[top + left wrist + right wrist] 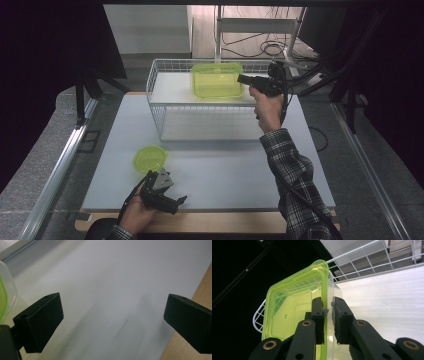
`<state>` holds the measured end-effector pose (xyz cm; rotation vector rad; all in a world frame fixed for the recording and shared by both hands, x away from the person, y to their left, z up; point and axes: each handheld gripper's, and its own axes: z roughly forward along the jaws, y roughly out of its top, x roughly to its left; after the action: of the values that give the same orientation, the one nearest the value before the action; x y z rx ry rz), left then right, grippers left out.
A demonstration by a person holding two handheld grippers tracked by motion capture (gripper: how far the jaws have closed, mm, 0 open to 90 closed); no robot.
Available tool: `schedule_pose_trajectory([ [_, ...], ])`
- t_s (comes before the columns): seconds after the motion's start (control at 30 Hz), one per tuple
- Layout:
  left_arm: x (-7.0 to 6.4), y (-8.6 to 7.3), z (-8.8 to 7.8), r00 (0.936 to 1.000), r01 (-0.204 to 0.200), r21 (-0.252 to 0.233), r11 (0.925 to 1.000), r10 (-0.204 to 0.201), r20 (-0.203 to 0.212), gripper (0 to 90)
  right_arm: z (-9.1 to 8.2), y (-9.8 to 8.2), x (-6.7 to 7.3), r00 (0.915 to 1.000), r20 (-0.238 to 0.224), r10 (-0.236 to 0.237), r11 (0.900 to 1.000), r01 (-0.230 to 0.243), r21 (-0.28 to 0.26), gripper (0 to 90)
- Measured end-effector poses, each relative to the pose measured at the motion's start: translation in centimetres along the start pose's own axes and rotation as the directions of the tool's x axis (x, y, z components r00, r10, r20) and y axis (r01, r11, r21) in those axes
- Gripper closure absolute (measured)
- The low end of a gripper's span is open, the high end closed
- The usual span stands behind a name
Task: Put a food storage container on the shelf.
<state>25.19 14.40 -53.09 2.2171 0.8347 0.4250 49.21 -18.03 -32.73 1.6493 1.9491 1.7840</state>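
A yellow-green see-through plastic container [217, 80] stands inside the white wire basket [155, 107] at the back of the table. My right gripper [241, 78] reaches it from the right. In the right gripper view the container [292, 305] has its near wall between my two jaws, one pad inside and one outside, and the right gripper [328, 310] is shut on that wall. A round yellow-green lid [149, 158] lies on the table at the front left. My left gripper [177, 202] rests just below it near the front edge, open with nothing between the jaws [112, 315].
The basket has a white liner [387, 297] as its floor, bare to the right of the container. The grey table top [225, 170] ends in a wooden front edge [200, 290]. Metal frame rails [60, 165] run along both sides.
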Motion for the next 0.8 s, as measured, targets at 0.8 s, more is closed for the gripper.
schedule_pose_trajectory([
  [0.8, -0.2, 0.0, 0.1, 1.0000, -0.007, 0.007, 1.0000, 0.007, 0.000, 2.2, 1.8, 0.7, 0.6, 0.9682, 0.186, -0.167, 0.986, 0.160, 0.051, 58.6],
])
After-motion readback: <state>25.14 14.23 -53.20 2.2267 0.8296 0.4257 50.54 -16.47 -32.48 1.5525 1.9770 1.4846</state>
